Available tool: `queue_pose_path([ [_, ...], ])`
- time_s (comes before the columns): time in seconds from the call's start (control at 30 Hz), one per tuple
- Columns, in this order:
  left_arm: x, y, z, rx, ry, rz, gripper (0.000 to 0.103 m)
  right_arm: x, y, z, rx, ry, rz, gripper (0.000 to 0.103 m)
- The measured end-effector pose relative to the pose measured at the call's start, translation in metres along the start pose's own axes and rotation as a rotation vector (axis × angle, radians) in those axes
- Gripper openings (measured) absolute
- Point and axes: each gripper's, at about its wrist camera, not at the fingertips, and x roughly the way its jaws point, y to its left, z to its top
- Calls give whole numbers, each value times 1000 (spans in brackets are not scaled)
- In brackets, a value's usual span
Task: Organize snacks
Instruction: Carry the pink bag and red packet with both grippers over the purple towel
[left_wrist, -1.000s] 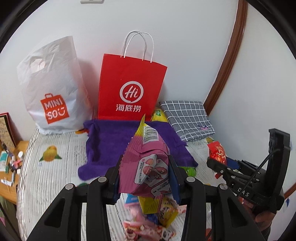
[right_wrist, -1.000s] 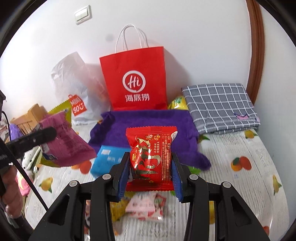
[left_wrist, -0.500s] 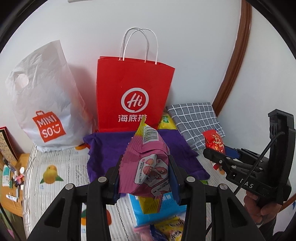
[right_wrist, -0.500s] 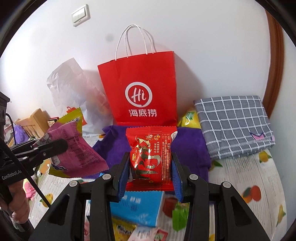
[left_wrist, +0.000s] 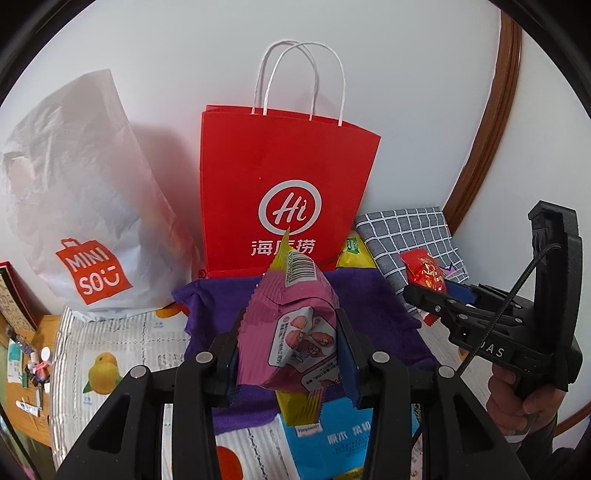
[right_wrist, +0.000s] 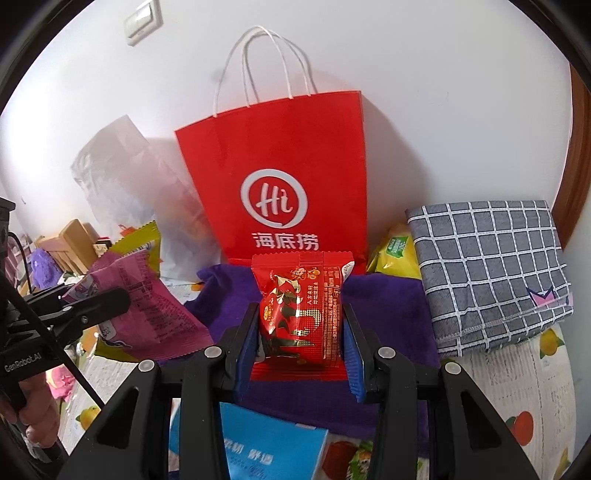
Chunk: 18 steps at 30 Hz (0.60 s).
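Left gripper (left_wrist: 288, 332): clamped on pink snack packet (left_wrist: 291, 325), above purple cloth (left_wrist: 369, 295) | Right gripper (right_wrist: 299, 332): clamped on red snack packet (right_wrist: 301, 314) | Behind: upright red paper bag (right_wrist: 288, 166)

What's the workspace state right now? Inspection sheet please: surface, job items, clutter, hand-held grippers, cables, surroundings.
Surface: fruit-print cloth, with a purple towel spread on it.
Job's things: pink snack packet and red snack packet, both held off the surface; red paper bag upright against the wall; white plastic bag beside it.
Clutter: blue pack, yellow pack, folded checked cloth.
Grippers: left hand-held gripper shut on the pink snack packet; right hand-held gripper shut on the red snack packet.
Cables: black cable on the right hand-held gripper.
Surroundings: white wall, wall switch, brown wooden trim.
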Motion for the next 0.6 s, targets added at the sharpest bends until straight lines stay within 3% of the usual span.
queue_pose_path([
  [0.6, 48, 10, 5, -6, 58, -12, 40, 31, -27, -2, 12, 36, -27, 41],
])
